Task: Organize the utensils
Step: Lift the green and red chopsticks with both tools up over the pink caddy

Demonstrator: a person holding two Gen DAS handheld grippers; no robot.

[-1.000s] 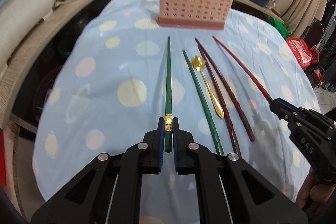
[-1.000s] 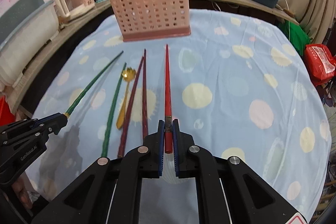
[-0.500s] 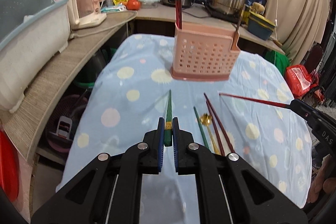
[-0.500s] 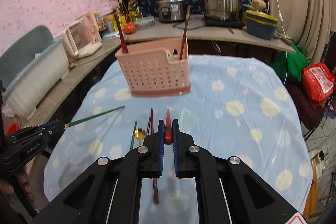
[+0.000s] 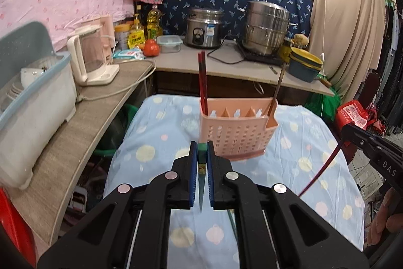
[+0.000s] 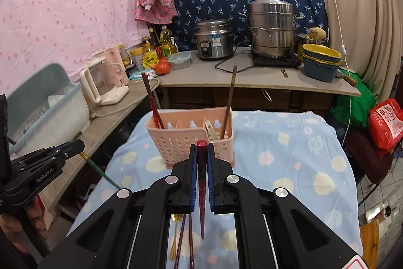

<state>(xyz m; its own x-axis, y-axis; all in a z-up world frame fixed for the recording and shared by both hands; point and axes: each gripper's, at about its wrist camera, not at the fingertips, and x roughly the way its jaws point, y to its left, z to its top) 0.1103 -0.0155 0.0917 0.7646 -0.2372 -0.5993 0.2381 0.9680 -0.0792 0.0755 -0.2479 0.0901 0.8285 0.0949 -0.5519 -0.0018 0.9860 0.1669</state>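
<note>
left tongs (image 5: 201, 155) pinched on green chopstick (image 5: 201, 189), right tongs (image 6: 201, 155) pinched on red chopstick (image 6: 202, 208), each stick hanging tip-down through the grip, butt end up, long axis roughly vertical and lifted off the worktop (image 6: 289, 158). pink basket (image 6: 189, 140) dead ahead and farther off, just past both tips, open slots facing up; in the left view a little right of the grip. neither clearly closer. likely need: carry forward over the rim, keep upright, lower into a slot. gold spoon (image 6: 176, 233) and dark chopsticks (image 6: 185, 241) lying near, below the right tongs.
</note>
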